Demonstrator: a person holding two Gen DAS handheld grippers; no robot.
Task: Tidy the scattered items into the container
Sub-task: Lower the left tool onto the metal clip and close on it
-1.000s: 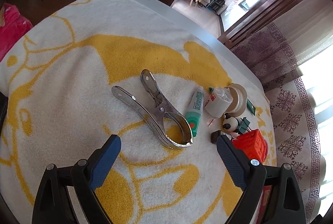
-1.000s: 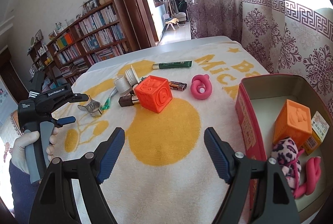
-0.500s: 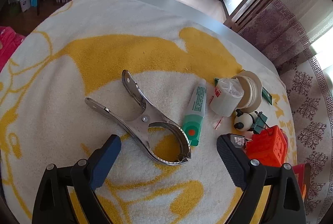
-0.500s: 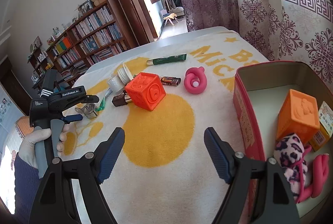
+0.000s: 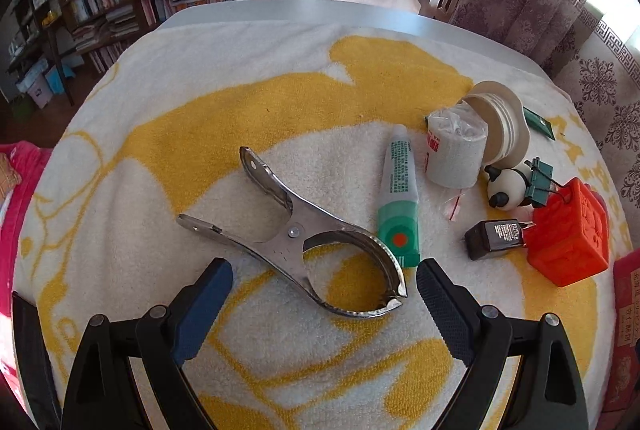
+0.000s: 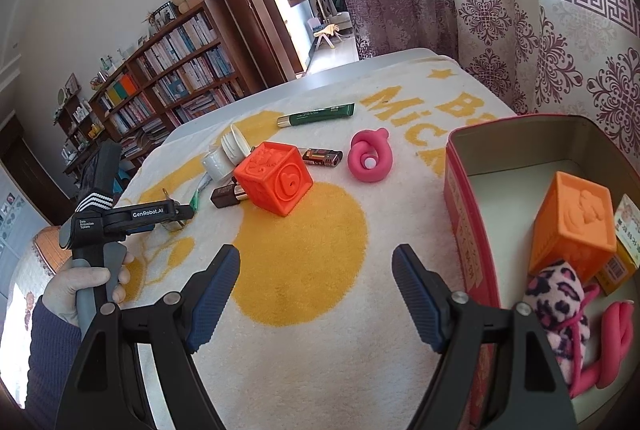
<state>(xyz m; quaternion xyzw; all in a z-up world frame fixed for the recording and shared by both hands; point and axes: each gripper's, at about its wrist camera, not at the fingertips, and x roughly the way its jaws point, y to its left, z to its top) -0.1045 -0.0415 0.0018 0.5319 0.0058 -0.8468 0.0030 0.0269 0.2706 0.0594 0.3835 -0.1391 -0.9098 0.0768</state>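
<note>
Roughly a third of the way in, I'd say. Closest to the right wrist camera, the right gripper (image 6: 316, 282) is hanging over bare towel with its jaws spread wide and nothing between them. Just to its side the red tin (image 6: 464, 214) is already holding an orange cube (image 6: 572, 226), a leopard-print plush thing (image 6: 560, 290), a pink rubbery loop (image 6: 612, 342) and a small yellow box (image 6: 624, 262), so that part is looking done.

Over in the left wrist view, the left gripper (image 5: 320, 286) is pointing down at the big metal clamp (image 5: 304, 242), jaws wide apart and gripping nothing, one pad either side of the clamp's toothed end but not touching it. My guess is the clamp is going next.

Further out, everything else is still lying on the towel (image 5: 200, 102): the green-capped tube (image 5: 400, 202) just beside the clamp, a black charger plug (image 5: 496, 238), a red-orange cube (image 5: 568, 234), a panda figure (image 5: 506, 184), a white roll in plastic (image 5: 454, 154) and a cream spool (image 5: 504, 118).

Farthest off, the right view is showing a pink knot toy (image 6: 370, 160), a small dark lighter-looking thing (image 6: 322, 156) and a dark green tube (image 6: 318, 114), all well apart from the tin. So lots still waiting.
</note>
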